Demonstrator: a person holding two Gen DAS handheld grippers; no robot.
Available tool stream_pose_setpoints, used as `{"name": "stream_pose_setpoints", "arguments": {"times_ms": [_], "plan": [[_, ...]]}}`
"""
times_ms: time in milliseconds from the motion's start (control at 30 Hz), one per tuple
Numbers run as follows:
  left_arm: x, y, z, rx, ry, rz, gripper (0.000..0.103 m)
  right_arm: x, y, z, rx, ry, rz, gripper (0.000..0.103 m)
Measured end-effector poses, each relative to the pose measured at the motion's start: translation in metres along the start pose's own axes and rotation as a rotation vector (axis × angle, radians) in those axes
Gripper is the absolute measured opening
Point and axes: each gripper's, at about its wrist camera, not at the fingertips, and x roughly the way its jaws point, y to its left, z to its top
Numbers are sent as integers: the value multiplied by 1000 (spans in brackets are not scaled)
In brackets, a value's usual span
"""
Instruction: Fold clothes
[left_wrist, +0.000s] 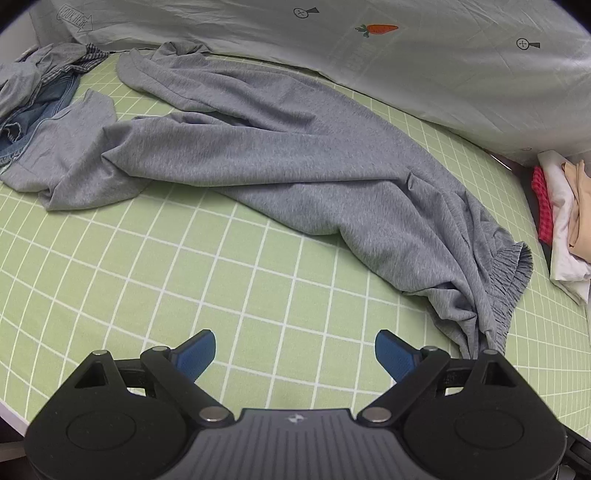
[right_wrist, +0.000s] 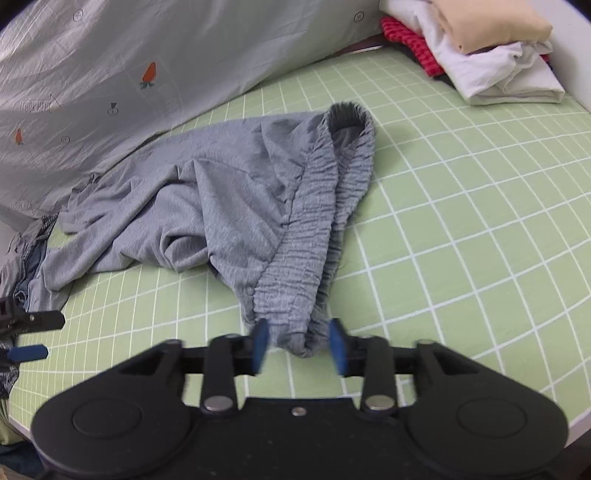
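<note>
Grey pants (left_wrist: 280, 155) lie crumpled across the green grid sheet (left_wrist: 184, 266), legs to the far left, elastic waistband (left_wrist: 513, 280) at the near right. My left gripper (left_wrist: 295, 354) is open and empty above bare sheet, just left of the waistband. In the right wrist view the waistband (right_wrist: 317, 206) runs toward my right gripper (right_wrist: 299, 345). Its blue pads (right_wrist: 260, 343) stand on either side of the waistband's near end; the jaws are partly closed and blurred, with gaps beside the cloth.
A pile of unfolded denim and grey clothes (left_wrist: 33, 88) lies at the far left. A stack of folded clothes (right_wrist: 491, 48) sits at the far right. A pale printed quilt (left_wrist: 369, 44) lies along the back edge. The left gripper shows at the left edge of the right wrist view (right_wrist: 29, 332).
</note>
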Motion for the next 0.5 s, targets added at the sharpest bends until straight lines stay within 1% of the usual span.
{"name": "stream_pose_setpoints", "arguments": {"times_ms": [33,67,100,167,300,333,500], "plan": [[-1,1,0,-4,-5,3,93,-3,0,1,1,-17,-5,52],[-2,1,1,-8,-10,8,93,-4,0,3,-2,-33,-12,63],[-3,2,3,-12,-16,11,93,-6,1,6,-6,-49,-20,77],[-4,1,7,-19,-26,16,93,-8,1,14,-21,-90,-34,90],[0,-5,15,-21,-29,16,93,-9,1,32,-36,-143,-44,97],[3,-8,18,-19,-28,15,93,-7,1,36,-32,-151,-45,97],[13,-19,33,-12,-28,16,93,10,-6,61,7,-161,-30,100]]}}
